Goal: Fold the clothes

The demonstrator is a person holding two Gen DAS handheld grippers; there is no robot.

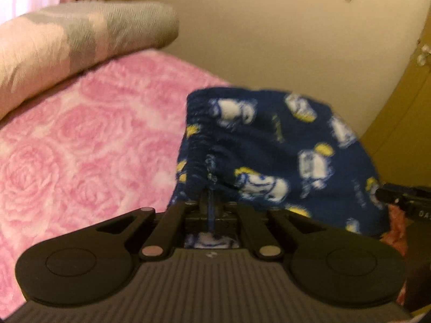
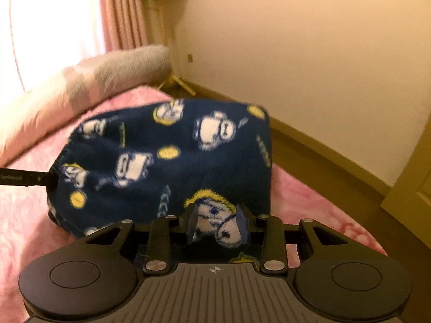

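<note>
i see the bed's pink rose-patterned blanket (image 1: 80, 140) filling most of the left wrist view, and it runs under everything in the right wrist view too. a folded grey and cream quilt (image 1: 67, 40) lies along the blanket's far side, near the pink curtain (image 2: 121, 10) and the cream wall (image 2: 296, 40). wood flooring (image 2: 323, 156) shows beyond the bed's edge.

the navy fleece garment (image 2: 167, 156), printed with white cartoon figures and yellow spots, hangs lifted above the blanket, stretched between my two tools. its gathered elastic edge (image 1: 195, 148) runs down toward my left side.

my left gripper (image 1: 208, 204) is clamped fully together on that gathered edge, fabric bunched between its tips and trailing back toward the camera. my right gripper (image 2: 216, 226) is partly closed, its pads pressing a thick fold of the same garment, a white printed figure caught between them. each tool's dark tip also shows at the far edge of the other's view, touching the cloth. everything is a little blurred.
</note>
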